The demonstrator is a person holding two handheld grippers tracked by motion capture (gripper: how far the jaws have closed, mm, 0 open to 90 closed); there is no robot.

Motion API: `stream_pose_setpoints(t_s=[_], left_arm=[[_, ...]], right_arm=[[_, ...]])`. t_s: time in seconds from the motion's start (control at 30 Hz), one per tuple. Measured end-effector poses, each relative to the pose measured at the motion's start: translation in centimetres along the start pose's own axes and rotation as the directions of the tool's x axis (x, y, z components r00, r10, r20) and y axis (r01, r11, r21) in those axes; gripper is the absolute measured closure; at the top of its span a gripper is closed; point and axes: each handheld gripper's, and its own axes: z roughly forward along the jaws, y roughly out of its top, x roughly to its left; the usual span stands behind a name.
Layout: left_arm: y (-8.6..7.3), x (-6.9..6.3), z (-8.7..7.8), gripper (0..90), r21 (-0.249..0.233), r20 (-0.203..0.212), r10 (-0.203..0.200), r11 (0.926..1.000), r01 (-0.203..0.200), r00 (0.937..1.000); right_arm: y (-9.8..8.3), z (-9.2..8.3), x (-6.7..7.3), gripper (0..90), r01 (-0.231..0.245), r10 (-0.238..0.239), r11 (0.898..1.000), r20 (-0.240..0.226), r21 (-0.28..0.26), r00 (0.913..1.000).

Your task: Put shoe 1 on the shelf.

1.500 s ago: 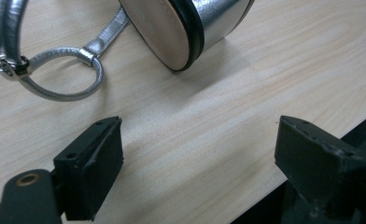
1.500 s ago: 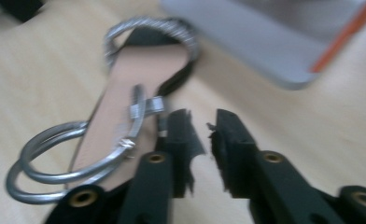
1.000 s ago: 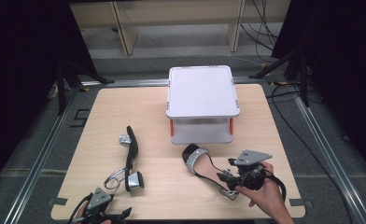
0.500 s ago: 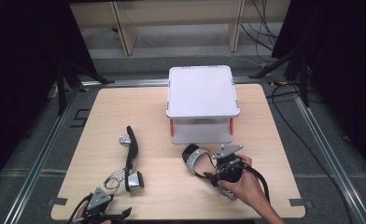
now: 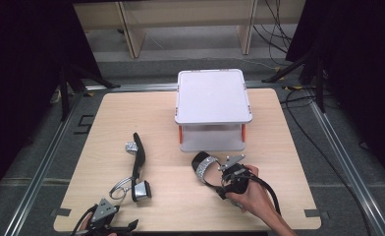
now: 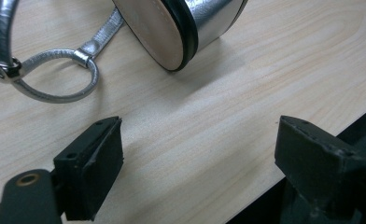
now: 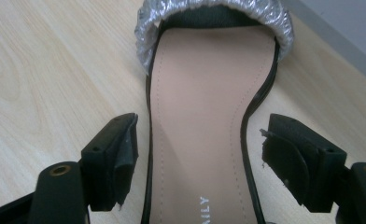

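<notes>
A black-soled sandal with a silver toe band (image 5: 203, 166) lies flat in front of the shelf, toe pointing away from me. My right gripper (image 5: 217, 181) sits over its rear half. In the right gripper view the tan insole (image 7: 204, 116) runs between the jaws of that gripper (image 7: 200, 154). The jaws have just been opening, and a small gap shows on each side. The second sandal (image 5: 139, 157) lies on its side at the left, with its silver block heel (image 6: 186, 28) and ankle strap (image 6: 55, 74) just beyond my left gripper (image 6: 200, 154), which is open over bare wood near the front edge (image 5: 117, 221).
A white two-level shelf on orange posts (image 5: 213, 93) stands at the back middle of the wooden table (image 5: 131, 113). Dark drapes, stands and cables surround the table on the floor.
The right hand has moved left toward the sandal by the shelf, so its gripper now straddles the sole. The left gripper and the other sandal have stayed put.
</notes>
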Motion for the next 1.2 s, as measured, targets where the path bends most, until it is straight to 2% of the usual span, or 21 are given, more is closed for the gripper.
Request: stream_pose_setpoints(t_s=[0.1, 0.2, 0.3, 0.4, 0.43, 0.53, 0.6, 0.67, 0.7, 0.8, 0.87, 0.97, 1.1, 1.13, 1.17, 1.2], left_arm=[[0.0, 0.0, 0.1, 15.2, -0.004, 0.003, 0.002, 1.0000, -0.002, 1.0000], [0.0, 0.0, 0.1, 15.2, 0.000, 0.003, 0.010, 1.0000, -0.010, 1.0000], [0.0, 0.0, 0.0, 15.2, -0.003, 0.000, -0.002, 1.0000, 0.002, 1.0000], [0.0, -0.1, 0.0, 15.2, -0.003, 0.013, -0.009, 1.0000, 0.009, 0.9999], [0.0, 0.0, 0.1, 15.2, -0.007, 0.000, -0.002, 1.0000, 0.002, 1.0000], [0.0, 0.0, 0.1, 15.2, -0.002, 0.004, 0.008, 1.0000, -0.008, 1.0000], [0.0, 0.0, 0.0, 15.2, -0.006, 0.005, -0.002, 1.0000, 0.002, 1.0000], [0.0, 0.0, 0.0, 15.3, -0.005, 0.002, 0.001, 1.0000, -0.001, 1.0000], [0.1, -0.1, 0.0, 15.3, -0.003, 0.007, -0.002, 1.0000, 0.002, 1.0000], [0.0, 0.0, 0.0, 15.2, -0.009, 0.001, 0.004, 1.0000, -0.003, 1.0000], [0.0, 0.0, 0.0, 15.3, -0.009, 0.002, -0.010, 0.9999, 0.010, 0.9999], [0.0, 0.0, 0.0, 15.2, -0.005, 0.000, 0.004, 1.0000, -0.004, 1.0000], [0.0, -0.1, 0.0, 15.3, -0.005, 0.002, -0.003, 1.0000, 0.003, 1.0000], [0.0, -0.1, -0.1, 15.2, -0.007, 0.017, 0.000, 1.0000, 0.000, 0.9999], [0.0, -0.1, 0.0, 15.2, -0.012, 0.014, -0.009, 0.9999, 0.009, 0.9999], [0.0, 0.0, 0.0, 15.2, -0.011, -0.003, -0.002, 0.9999, 0.002, 1.0000]], right_arm=[[-0.2, 0.2, -0.2, 25.9, 0.019, -0.019, 1.000, -0.009, 0.014, 0.9998], [-0.2, 0.4, -0.1, 26.0, 0.002, -0.002, 1.000, -0.009, 0.031, 1.0000], [-0.3, 0.8, -0.3, 26.6, 0.044, -0.044, 0.998, -0.009, 0.051, 0.9990], [-0.4, 1.0, -0.2, 27.1, 0.033, -0.032, 0.997, -0.008, 0.077, 0.9994], [-0.4, 1.1, -0.3, 28.2, 0.052, -0.052, 0.996, -0.005, 0.074, 0.9986], [-0.4, 1.1, -0.3, 29.3, 0.044, -0.044, 0.995, -0.005, 0.087, 0.9990], [-0.4, 1.1, -0.3, 30.6, 0.044, -0.044, 0.995, -0.009, 0.085, 0.9990], [-0.4, 1.1, -0.3, 30.7, 0.043, -0.041, 0.995, -0.020, 0.088, 0.9989], [-0.4, 1.3, -0.5, 30.7, 0.062, -0.059, 0.995, -0.035, 0.084, 0.9977], [-0.4, 1.4, -0.6, 31.5, 0.059, -0.055, 0.994, -0.048, 0.091, 0.9973], [-0.4, 1.3, -0.5, 31.8, 0.052, -0.047, 0.994, -0.053, 0.095, 0.9975], [-0.3, 1.5, -0.6, 33.4, 0.064, -0.058, 0.993, -0.067, 0.096, 0.9961], [-0.3, 1.5, -0.5, 37.0, 0.055, -0.049, 0.993, -0.060, 0.105, 0.9970], [-0.3, 1.4, -0.5, 37.9, 0.043, -0.037, 0.994, -0.053, 0.103, 0.9979], [-0.3, 1.4, -0.6, 38.9, 0.043, -0.037, 0.994, -0.059, 0.097, 0.9976], [-0.3, 1.3, -0.6, 40.5, 0.034, -0.028, 0.995, -0.061, 0.098, 0.9977]])
